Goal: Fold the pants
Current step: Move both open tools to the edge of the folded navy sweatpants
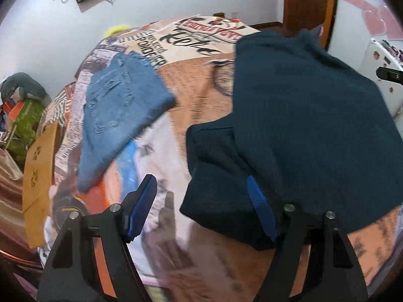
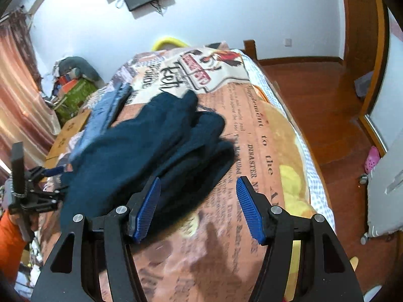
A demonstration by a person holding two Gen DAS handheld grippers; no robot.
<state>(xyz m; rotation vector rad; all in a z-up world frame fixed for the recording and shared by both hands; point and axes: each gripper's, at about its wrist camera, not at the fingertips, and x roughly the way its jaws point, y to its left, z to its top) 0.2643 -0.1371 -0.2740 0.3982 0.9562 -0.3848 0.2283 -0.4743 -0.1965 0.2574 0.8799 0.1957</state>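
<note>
Lying on the newspaper-print bedspread (image 2: 252, 115), the dark navy knit pants (image 1: 302, 115) sit beside folded blue denim jeans (image 1: 118, 105). The left gripper (image 1: 204, 206) has its jaws wide apart, one pad at the navy fabric's edge without pinching. The right gripper (image 2: 199, 209) stands half open, empty.

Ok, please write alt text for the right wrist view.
Dark blue pants lie folded on a bed with a printed cover. The right gripper hangs open above their near edge, holding nothing. Folded jeans lie behind.
</note>
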